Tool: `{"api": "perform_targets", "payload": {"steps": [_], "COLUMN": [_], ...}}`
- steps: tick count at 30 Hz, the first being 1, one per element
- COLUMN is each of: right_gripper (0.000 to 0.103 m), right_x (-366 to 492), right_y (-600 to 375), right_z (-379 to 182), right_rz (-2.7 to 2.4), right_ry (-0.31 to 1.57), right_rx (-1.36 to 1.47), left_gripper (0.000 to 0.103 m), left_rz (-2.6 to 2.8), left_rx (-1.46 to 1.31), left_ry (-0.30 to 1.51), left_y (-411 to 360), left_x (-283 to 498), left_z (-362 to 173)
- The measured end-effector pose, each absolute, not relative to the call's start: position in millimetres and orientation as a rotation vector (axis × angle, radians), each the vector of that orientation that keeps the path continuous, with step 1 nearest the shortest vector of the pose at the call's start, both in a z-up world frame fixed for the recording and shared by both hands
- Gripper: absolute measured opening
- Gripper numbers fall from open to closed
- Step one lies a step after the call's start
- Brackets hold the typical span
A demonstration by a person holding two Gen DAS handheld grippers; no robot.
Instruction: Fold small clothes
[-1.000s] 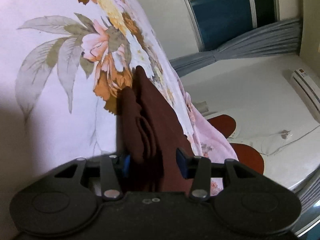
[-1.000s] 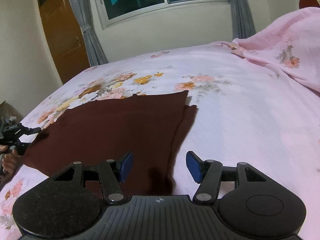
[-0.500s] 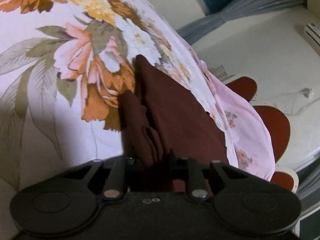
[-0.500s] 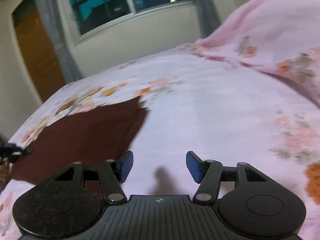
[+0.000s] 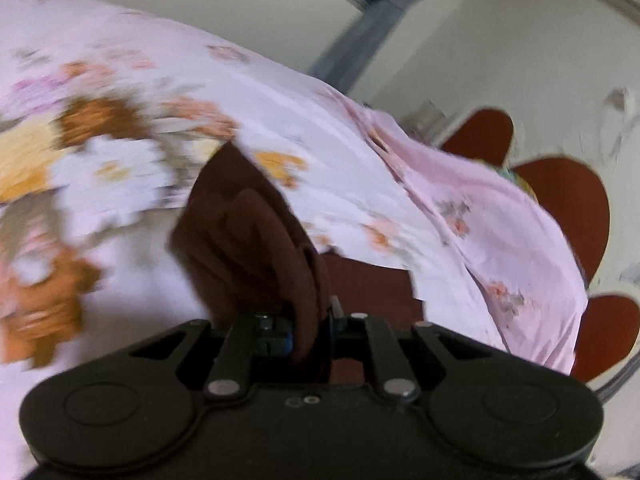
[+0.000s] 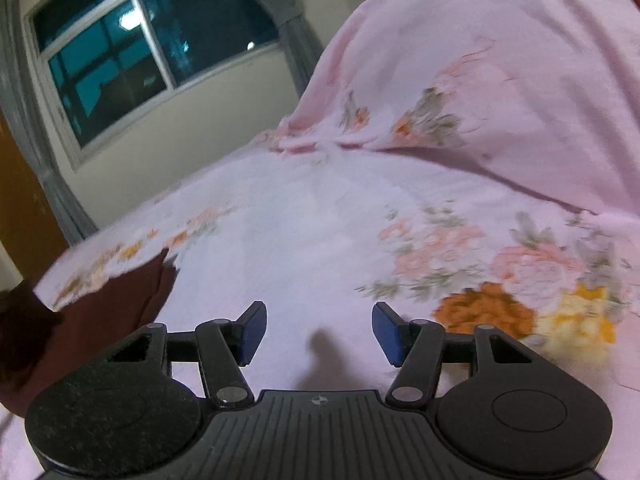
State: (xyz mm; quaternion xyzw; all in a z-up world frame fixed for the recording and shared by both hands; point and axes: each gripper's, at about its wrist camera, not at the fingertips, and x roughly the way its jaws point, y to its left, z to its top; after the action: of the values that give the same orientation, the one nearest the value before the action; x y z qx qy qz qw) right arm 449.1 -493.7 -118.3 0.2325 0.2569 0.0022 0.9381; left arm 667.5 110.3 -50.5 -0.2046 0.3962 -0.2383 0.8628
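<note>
A dark brown cloth (image 5: 248,240) lies on the pink floral bedsheet (image 5: 120,80). My left gripper (image 5: 310,330) is shut on a bunched edge of the cloth, and folds of it rise just ahead of the jaws. The view is blurred by motion. In the right wrist view the cloth (image 6: 104,312) lies at the lower left on the bedsheet (image 6: 320,220). My right gripper (image 6: 318,332) is open and empty above bare sheet, to the right of the cloth.
A heaped pink floral blanket (image 6: 500,72) rises at the right. A window (image 6: 132,44) with grey curtains and a wooden door (image 6: 20,216) are behind the bed. A red headboard (image 5: 568,200) stands beyond the blanket (image 5: 500,240).
My left gripper closed on the cloth's bunched edge and is swinging with it. My right gripper turned right, away from the cloth, staying open.
</note>
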Motion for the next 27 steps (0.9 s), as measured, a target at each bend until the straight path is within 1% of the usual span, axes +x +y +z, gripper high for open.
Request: {"api": "perform_targets", "payload": {"steps": [4,7,11,16,24,25,26,27], "right_gripper": [0.058,0.058,0.058,0.058,0.058,0.058,0.058,0.058], "right_x": [432.8,417.3,401.6,389.4,387.4,387.2,386.7,385.3], "right_y": [-510.9,-524.1,-536.7,-543.7,-548.6,-548.7,-548.9,-549.1], "right_z": [-118.9,-119.5,-123.9,-134.5,-146.0,-147.0,-147.7,-148.5], "right_rz": [0.005,0.010,0.010,0.019,0.016,0.014,0.013,0.014], "right_ry": [0.501,0.479,0.446,0.431,0.434,0.437,0.438,0.436], "right_rx": [0.516,0.545,0.574,0.602,0.648,0.650,0.653,0.654], "left_gripper": [0.012,0.012,0.012,0.012,0.012,0.014,0.019,0.022], "left_rz": [-0.533,-0.539,-0.523,-0.510,-0.528,-0.500,-0.488,-0.487], "left_rx": [-0.347,-0.291,-0.174,-0.085,-0.028,-0.009,-0.005,-0.015], "left_ry": [0.872,0.911,0.964,1.008,1.036,1.053,1.065,1.073], "left_y": [26.1,-32.0,-87.8,-114.8,-136.4,-141.9,-146.2,-150.6], "left_x": [681.7,687.9,688.9,685.1,676.5,677.8,679.1,680.1], "left_z": [-46.8,-61.5,-80.9,-98.7,-93.6,-97.5,-101.4,-104.6]}}
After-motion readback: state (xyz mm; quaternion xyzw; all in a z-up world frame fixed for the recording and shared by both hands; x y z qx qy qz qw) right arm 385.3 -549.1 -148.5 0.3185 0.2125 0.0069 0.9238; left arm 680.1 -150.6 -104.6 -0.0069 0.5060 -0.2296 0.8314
